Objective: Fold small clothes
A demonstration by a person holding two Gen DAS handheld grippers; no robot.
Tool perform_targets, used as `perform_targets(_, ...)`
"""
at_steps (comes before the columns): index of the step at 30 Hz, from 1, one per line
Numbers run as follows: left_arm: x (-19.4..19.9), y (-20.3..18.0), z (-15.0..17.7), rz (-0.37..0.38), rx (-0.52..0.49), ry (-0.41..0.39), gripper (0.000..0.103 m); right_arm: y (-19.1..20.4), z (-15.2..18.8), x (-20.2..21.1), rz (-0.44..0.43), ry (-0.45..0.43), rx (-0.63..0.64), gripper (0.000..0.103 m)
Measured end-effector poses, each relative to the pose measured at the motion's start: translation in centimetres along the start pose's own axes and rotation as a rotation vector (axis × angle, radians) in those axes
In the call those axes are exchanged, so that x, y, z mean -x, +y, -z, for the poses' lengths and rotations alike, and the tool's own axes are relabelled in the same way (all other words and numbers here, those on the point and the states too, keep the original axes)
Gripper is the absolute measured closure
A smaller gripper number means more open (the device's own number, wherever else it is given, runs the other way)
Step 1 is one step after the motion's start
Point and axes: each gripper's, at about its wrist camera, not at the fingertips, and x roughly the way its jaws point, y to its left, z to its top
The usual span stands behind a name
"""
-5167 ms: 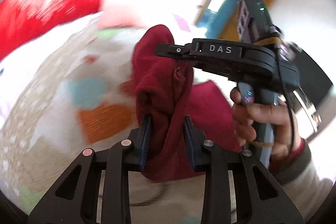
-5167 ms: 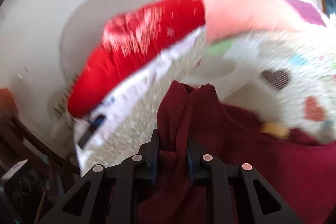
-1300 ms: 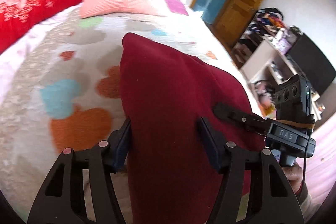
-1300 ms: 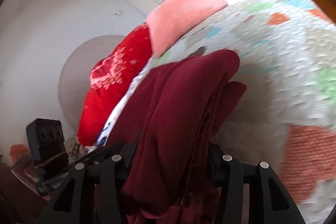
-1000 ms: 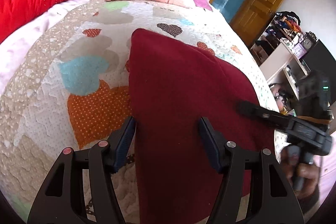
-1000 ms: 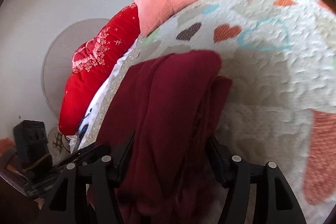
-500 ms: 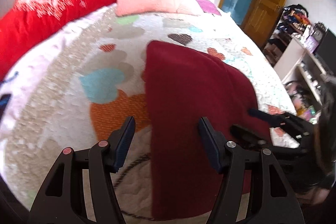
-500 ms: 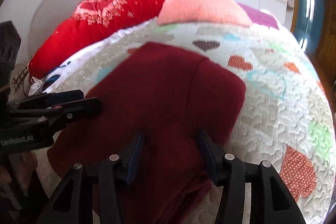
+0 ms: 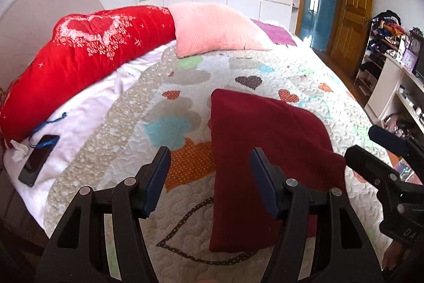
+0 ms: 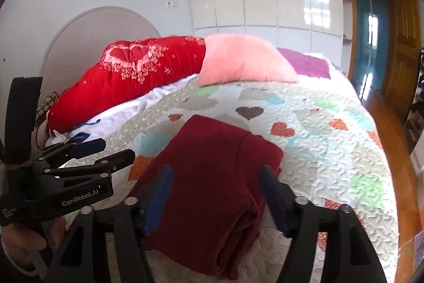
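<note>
A dark red garment [image 9: 262,139] lies folded in a flat rectangle on the heart-patterned quilt [image 9: 127,129]. It also shows in the right wrist view [image 10: 209,177], with stacked layers along its near right edge. My left gripper [image 9: 209,171] is open and empty, held above the garment's left edge. It also shows in the right wrist view [image 10: 116,150] at the left. My right gripper [image 10: 214,190] is open and empty, above the garment's near end. It also shows in the left wrist view [image 9: 381,147] at the right edge.
A red bolster [image 9: 79,55] and a pink pillow [image 9: 214,28] lie at the head of the bed. A black phone [image 9: 37,161] with a blue strap lies on the white sheet at the left. Shelves [image 9: 392,76] and a wooden door [image 9: 349,9] stand to the right.
Five seconds ago both grippers were shut on the lifted garment. Since then it was laid flat and released. Both grippers have opened and drawn back above it.
</note>
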Motion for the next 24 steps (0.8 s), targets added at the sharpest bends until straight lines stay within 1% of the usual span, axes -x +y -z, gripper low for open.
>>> perform_targets(11, 3.3, 0.0, 0.2, -0.012, 0.005, -0.079, 0.040, 0.2, 0.0, 1.9, -0.004, -0.013, -0.039, 0.034)
perform_targets(14, 3.7, 0.0, 0.2, -0.028, 0.000, -0.096, 0.040, 0.3, 0.0, 2.3, -0.002, -0.020, -0.034, 0.032)
perform_targets(15, 3.8, 0.0, 0.1, -0.034, -0.003, -0.100, 0.040, 0.4, 0.0, 2.4, -0.002, -0.022, -0.031, 0.029)
perform_targets(24, 3.7, -0.1, 0.4, -0.049, -0.009, -0.105, 0.040, 0.6, 0.4, 1.8, -0.013, -0.004, -0.034, 0.028)
